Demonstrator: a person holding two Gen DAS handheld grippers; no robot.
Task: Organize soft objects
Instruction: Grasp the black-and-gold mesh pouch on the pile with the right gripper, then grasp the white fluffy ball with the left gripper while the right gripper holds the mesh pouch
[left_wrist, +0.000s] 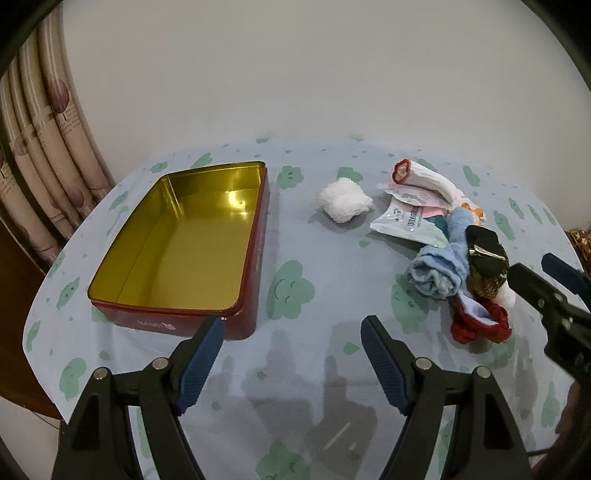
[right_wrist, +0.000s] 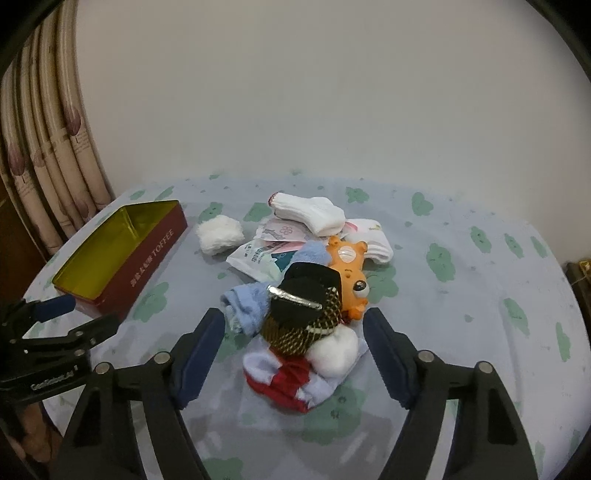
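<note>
Where curtain (left_wrist: 44, 155) hangs, cloud-print tablecloth (left_wrist: 325, 258) meets white wall (left_wrist: 314, 66).

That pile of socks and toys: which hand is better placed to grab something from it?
The right. The right gripper hangs open just over the pile, its fingers either side of the black-and-gold pouch. The left gripper is open over bare tablecloth beside the red tin, with the pile off to its side.
</note>
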